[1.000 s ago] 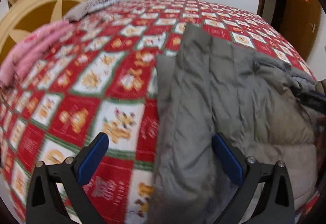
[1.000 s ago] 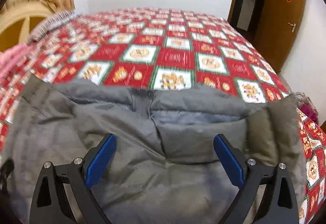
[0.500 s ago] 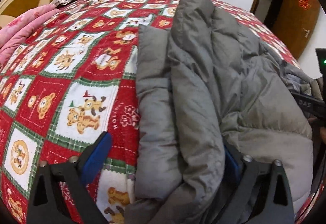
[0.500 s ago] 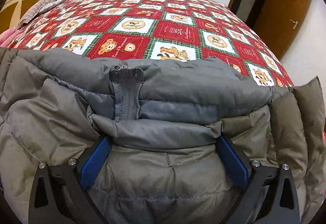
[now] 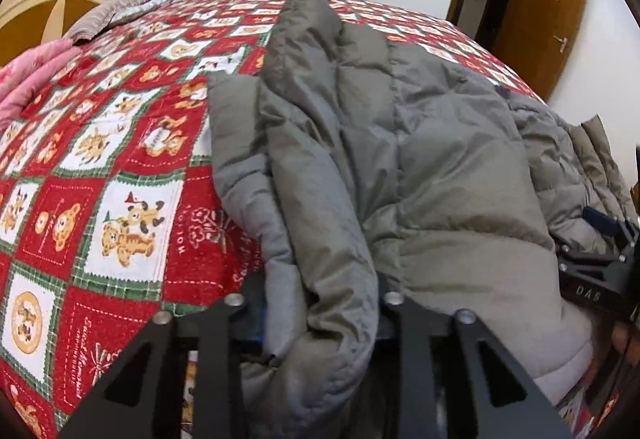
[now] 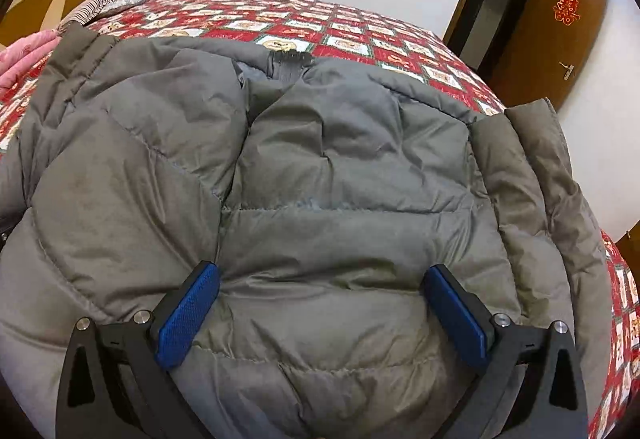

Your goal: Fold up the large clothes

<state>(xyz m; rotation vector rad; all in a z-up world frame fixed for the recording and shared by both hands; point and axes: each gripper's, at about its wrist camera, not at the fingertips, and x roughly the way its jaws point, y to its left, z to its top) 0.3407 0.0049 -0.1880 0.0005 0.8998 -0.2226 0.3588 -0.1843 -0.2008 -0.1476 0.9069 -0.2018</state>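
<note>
A large grey puffer jacket [image 5: 420, 159] lies on a bed with a red and white teddy-bear quilt [image 5: 100, 159]. My left gripper [image 5: 320, 315] is shut on a thick fold of the jacket's left edge, its blue pads mostly hidden by fabric. In the right wrist view the jacket [image 6: 320, 179] fills the frame, zipper end [image 6: 290, 65] at the far side. My right gripper [image 6: 324, 315] is open, its blue pads [image 6: 188, 315] pressed against the padded fabric between them. The right gripper also shows at the right edge of the left wrist view [image 5: 600, 259].
A pink blanket [image 5: 28, 79] and a striped pillow [image 5: 116, 7] lie at the bed's far left by a cream headboard [image 5: 36, 3]. A brown door [image 6: 560, 39] stands open at the right. White wall behind the bed.
My left gripper has closed on the jacket's edge fold. Both grippers have moved closer into the jacket; the right one stays open and now presses into the fabric.
</note>
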